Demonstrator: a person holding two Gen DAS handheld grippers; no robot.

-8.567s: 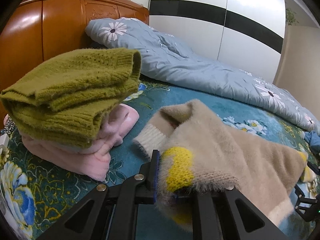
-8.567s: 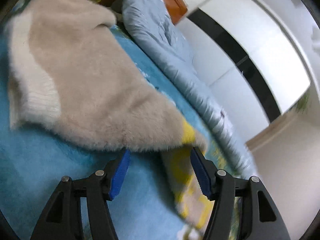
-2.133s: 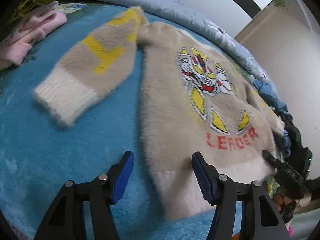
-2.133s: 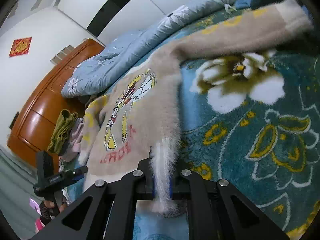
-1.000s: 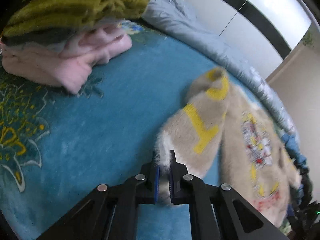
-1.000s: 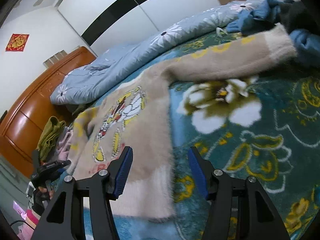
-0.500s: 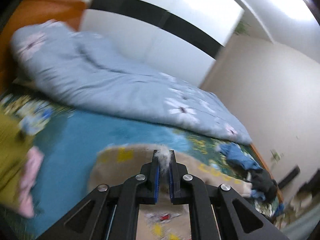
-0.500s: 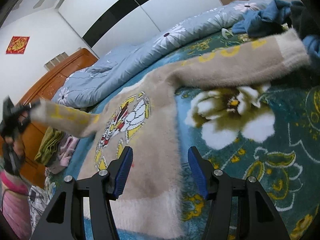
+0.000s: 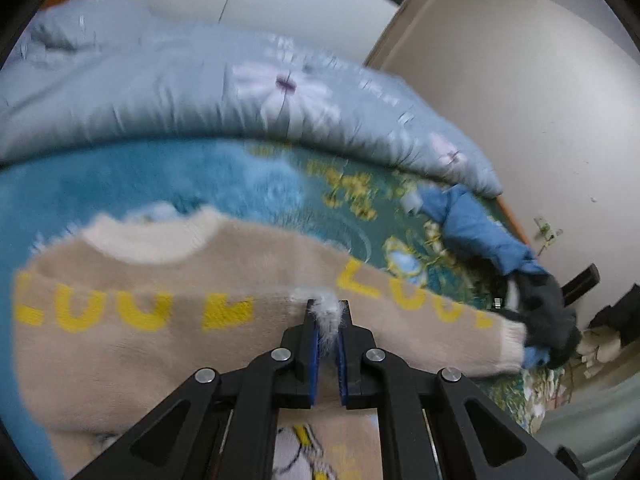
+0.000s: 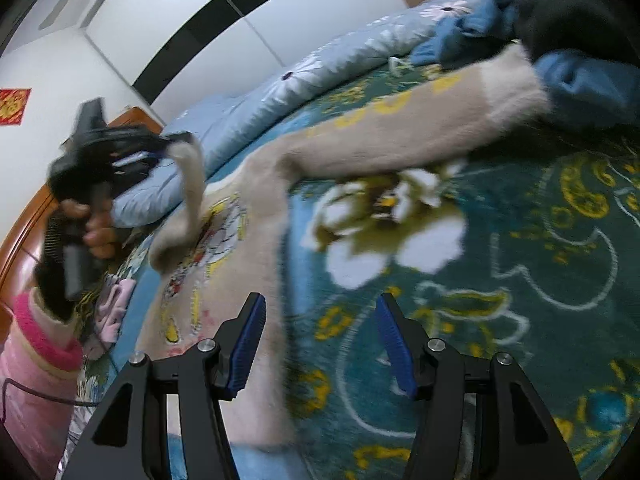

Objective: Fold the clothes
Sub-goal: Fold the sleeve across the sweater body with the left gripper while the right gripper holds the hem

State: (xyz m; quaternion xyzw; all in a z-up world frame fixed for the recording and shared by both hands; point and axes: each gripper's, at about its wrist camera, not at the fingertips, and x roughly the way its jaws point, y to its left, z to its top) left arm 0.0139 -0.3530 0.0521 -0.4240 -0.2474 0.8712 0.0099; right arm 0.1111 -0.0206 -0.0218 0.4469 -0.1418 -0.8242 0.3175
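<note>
Left wrist view: close above the beige sweater [image 9: 132, 344], facing across the bed [image 9: 120, 184] toward the blue quilt [image 9: 200, 96]. Right wrist view: low over bed, facing headboard-ward. Shared: sweater, quilt, blue clothes [image 10: 580, 80].

I see a beige sweater [image 9: 120, 344] with yellow letters along its sleeves, a cream collar and a cartoon print in yellow, white and red. My gripper pads [image 10: 248, 338] are blue on black frames. The blanket [image 10: 520, 280] is teal and bright blue with yellow and white flowers. The quilt [image 9: 160, 92] is pale grey-blue with white daisies. Beside it lie blue clothes [image 9: 476, 232] and a black one [image 9: 548, 300]. A sleeve [image 10: 44, 344] is pink with a magenta cuff.
</note>
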